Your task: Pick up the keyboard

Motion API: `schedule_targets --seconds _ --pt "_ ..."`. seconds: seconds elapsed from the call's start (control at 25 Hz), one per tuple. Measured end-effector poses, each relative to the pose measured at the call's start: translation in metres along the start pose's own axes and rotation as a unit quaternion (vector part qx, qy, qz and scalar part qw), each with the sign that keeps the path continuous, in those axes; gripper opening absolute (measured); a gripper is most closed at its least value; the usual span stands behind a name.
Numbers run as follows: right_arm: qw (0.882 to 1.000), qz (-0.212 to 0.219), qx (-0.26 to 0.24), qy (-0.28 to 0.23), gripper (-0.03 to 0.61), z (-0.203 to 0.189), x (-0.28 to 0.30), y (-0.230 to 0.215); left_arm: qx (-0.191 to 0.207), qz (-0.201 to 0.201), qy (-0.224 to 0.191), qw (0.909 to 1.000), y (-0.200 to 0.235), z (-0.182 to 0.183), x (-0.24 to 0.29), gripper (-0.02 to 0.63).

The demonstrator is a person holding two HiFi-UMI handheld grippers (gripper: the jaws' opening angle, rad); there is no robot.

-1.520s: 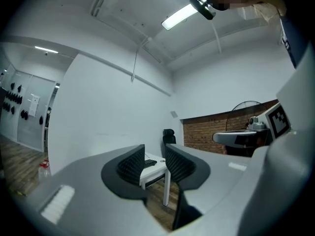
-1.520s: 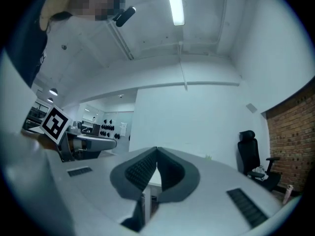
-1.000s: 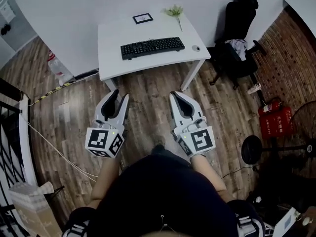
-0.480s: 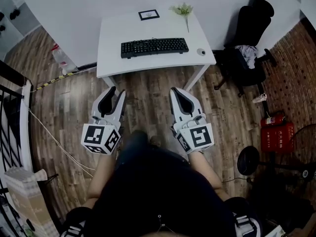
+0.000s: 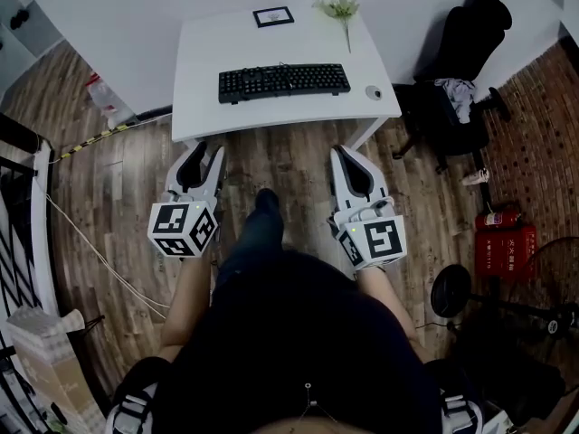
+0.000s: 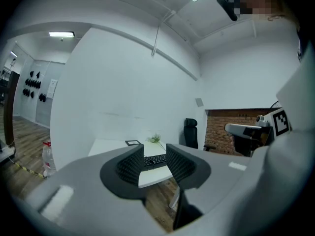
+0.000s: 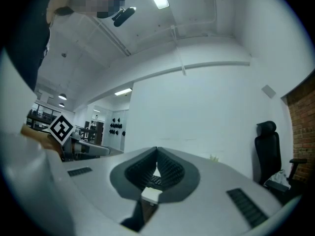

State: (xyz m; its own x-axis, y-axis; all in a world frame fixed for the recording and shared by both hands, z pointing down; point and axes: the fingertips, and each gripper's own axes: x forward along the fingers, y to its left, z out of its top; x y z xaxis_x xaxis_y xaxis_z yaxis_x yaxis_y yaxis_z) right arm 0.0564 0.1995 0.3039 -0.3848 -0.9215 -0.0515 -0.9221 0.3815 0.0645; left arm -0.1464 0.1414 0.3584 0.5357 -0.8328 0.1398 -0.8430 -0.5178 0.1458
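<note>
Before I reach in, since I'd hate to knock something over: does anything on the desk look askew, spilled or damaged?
Nothing stands out. The keyboard lies flat, about square to the front edge of the desk, with the small frame and the green sprig behind it. Only what looks like a mouse sits near the right edge.

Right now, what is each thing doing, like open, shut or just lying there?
Left hand-held gripper: open, empty.
Right hand-held gripper: shut, empty.
Keyboard: lying flat on the white table, untouched.
Mouse: resting on the table beside the keyboard.
Office chair: beside the table, cloth on its seat.
</note>
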Motion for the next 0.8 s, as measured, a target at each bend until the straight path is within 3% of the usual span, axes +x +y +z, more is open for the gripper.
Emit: schedule_targets --seconds 0.48,0.8 --pt "0.998 0.019 -0.026 0.047 0.009 -0.048 0.160 -0.064 -0.039 0.014 0.094 0.9948 0.101 -0.049 0.139 0.153" --pt "0.993 0.029 -0.020 0.111 0.009 -0.103 0.253 -0.107 -0.078 -0.008 0.208 0.9750 0.153 -0.105 0.232 0.182"
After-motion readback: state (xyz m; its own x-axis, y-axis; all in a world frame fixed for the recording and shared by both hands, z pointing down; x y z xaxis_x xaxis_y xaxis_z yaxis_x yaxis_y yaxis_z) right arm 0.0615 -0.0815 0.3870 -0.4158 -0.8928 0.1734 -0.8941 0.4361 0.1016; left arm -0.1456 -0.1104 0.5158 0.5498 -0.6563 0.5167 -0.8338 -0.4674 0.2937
